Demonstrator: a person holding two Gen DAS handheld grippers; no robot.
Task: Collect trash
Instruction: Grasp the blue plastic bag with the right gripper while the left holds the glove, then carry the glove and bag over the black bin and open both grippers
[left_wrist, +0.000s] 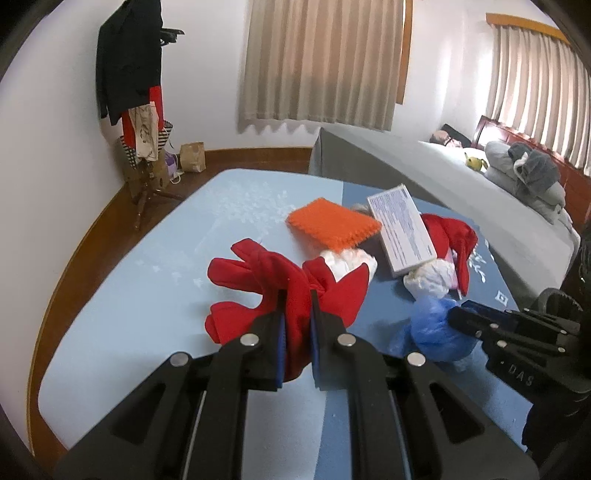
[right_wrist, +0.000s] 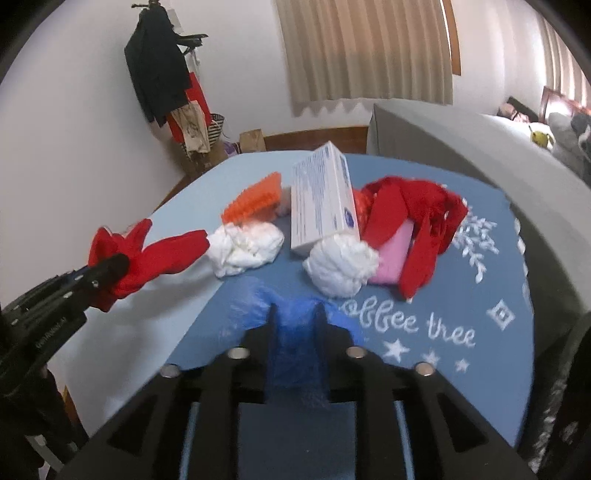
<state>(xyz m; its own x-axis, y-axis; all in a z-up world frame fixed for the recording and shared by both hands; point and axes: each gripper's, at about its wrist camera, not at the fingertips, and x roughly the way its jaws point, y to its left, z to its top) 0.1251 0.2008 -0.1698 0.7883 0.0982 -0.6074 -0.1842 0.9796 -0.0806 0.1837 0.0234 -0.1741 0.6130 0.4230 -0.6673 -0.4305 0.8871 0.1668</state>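
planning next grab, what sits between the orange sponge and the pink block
The white box, propped on a white wad, stands between the orange sponge and pink block, seen from the right wrist.

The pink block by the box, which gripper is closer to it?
Right. The right gripper, shut on the blue bag, sits just in front of the pink block. The left gripper, holding the red glove, is across the table.

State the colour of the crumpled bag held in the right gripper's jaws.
Blue. The crumpled bag in the right gripper shows best in the right wrist view.
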